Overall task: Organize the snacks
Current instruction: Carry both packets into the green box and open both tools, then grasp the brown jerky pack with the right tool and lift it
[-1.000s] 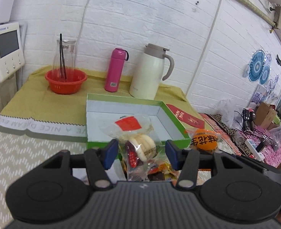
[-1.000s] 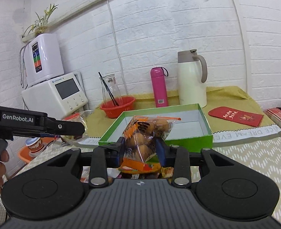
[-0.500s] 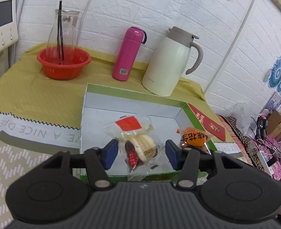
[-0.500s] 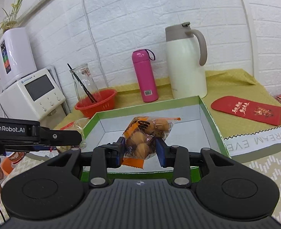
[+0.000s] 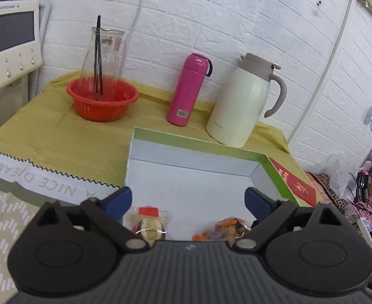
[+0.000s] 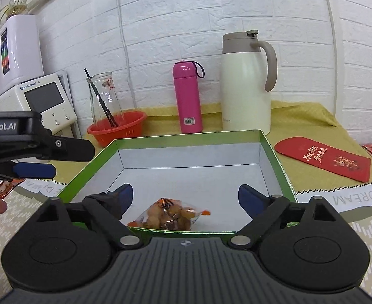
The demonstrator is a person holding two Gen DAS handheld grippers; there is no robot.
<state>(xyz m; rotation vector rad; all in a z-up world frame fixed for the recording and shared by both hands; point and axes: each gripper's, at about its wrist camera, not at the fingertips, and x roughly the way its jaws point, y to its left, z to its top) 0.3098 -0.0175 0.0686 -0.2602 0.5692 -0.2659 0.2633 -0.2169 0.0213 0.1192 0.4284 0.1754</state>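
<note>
A green box with a white inside (image 5: 193, 179) (image 6: 198, 177) lies open on the table. In the left wrist view a clear bag of cookies with a red label (image 5: 149, 221) and an orange snack bag (image 5: 227, 228) lie on its floor near the front wall. My left gripper (image 5: 188, 198) is open and empty above them. In the right wrist view the orange bag of round snacks (image 6: 169, 216) lies in the box, below my open, empty right gripper (image 6: 186, 197). The left gripper (image 6: 34, 152) also shows there, at the left of the box.
Behind the box stand a pink bottle (image 5: 188, 90), a white thermos jug (image 5: 244, 103) and a red basket holding a glass carafe (image 5: 102, 98). A red envelope (image 6: 325, 157) lies right of the box. A white appliance (image 6: 41, 101) stands at the left.
Both grippers moved forward over the box and opened. The cookie bag dropped from the left one and the orange snack bag from the right one; both now lie in the box.
</note>
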